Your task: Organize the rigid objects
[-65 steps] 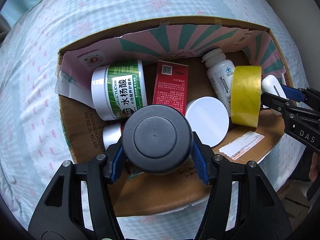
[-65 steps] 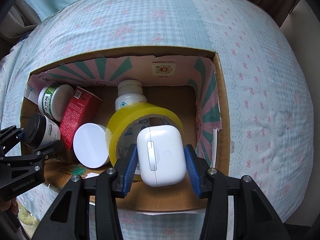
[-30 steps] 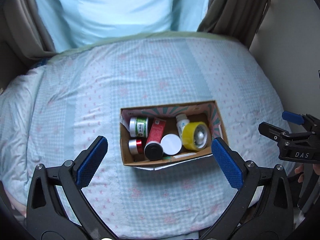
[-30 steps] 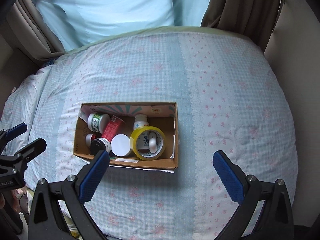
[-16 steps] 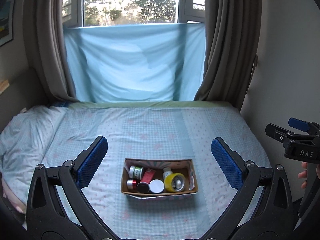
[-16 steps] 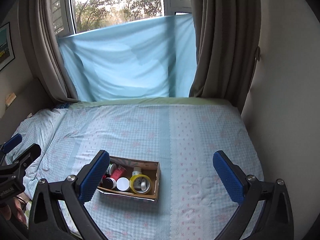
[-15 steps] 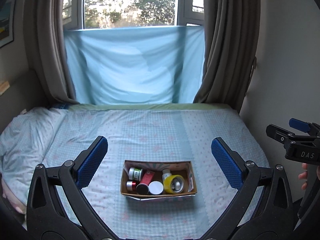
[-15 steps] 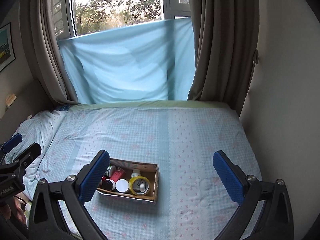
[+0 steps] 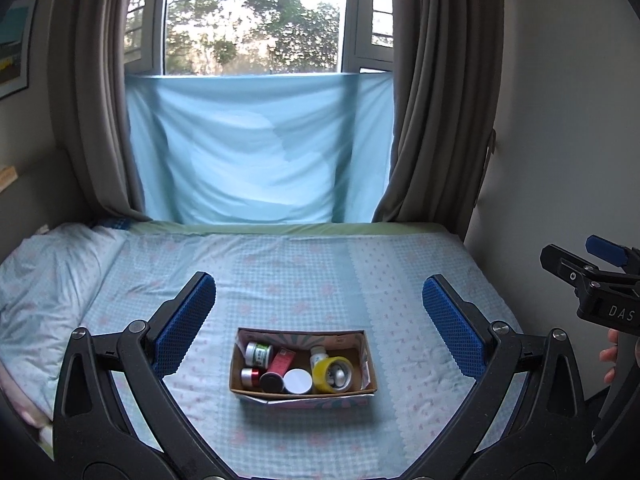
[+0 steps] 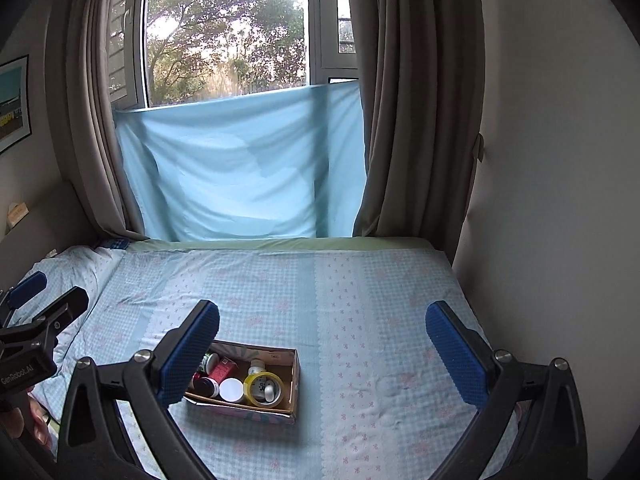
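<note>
Cardboard box [image 9: 303,389] holds jars, bottle, tape roll [image 9: 333,369]; both hand-held grippers [image 9: 318,322] [image 10: 322,342] gape apart, empty.

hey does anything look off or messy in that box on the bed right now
Nothing spilled or broken. The cardboard box holds everything, just jumbled: the green-label jar and red carton lie tipped, and a small white case sits inside the yellow tape roll. Both the left gripper and right gripper are open and empty.
</note>
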Tool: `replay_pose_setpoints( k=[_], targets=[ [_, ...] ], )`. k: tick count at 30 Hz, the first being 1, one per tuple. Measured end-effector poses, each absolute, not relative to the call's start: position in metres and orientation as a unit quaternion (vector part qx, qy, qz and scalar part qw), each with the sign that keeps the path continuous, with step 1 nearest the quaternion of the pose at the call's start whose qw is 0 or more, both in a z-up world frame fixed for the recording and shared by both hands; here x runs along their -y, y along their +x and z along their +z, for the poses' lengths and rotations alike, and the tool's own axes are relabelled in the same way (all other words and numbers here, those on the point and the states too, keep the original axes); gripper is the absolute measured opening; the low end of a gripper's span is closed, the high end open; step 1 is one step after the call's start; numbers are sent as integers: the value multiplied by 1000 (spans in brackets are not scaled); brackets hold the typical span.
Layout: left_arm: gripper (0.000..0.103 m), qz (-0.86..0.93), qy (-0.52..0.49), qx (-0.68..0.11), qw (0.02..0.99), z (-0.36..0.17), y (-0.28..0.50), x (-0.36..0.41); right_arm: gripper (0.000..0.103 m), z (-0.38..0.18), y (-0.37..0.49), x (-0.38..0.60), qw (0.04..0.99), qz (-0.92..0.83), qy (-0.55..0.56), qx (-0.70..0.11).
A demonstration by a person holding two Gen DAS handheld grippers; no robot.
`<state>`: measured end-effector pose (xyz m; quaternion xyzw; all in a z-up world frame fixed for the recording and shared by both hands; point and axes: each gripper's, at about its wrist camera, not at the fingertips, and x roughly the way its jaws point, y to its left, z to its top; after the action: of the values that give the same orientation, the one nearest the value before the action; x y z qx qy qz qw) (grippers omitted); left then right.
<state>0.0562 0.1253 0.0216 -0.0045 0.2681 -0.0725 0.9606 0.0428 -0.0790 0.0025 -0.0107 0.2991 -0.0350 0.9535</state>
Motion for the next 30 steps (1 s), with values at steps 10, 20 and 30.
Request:
replay_pose_setpoints(
  k=[10,20,30],
  targets=[
    [103,-78,-5,-266,961,22,49,-125,103,8,34,81,956,-45,-11,-290],
    [103,-77,-7,-260,963,25,44,-127,103,11,30,80,957,-47,-13,-286],
    [103,-75,-7,-251,965,27,37,-127,103,14,24,76,959,-46,-20,-279]
  ],
)
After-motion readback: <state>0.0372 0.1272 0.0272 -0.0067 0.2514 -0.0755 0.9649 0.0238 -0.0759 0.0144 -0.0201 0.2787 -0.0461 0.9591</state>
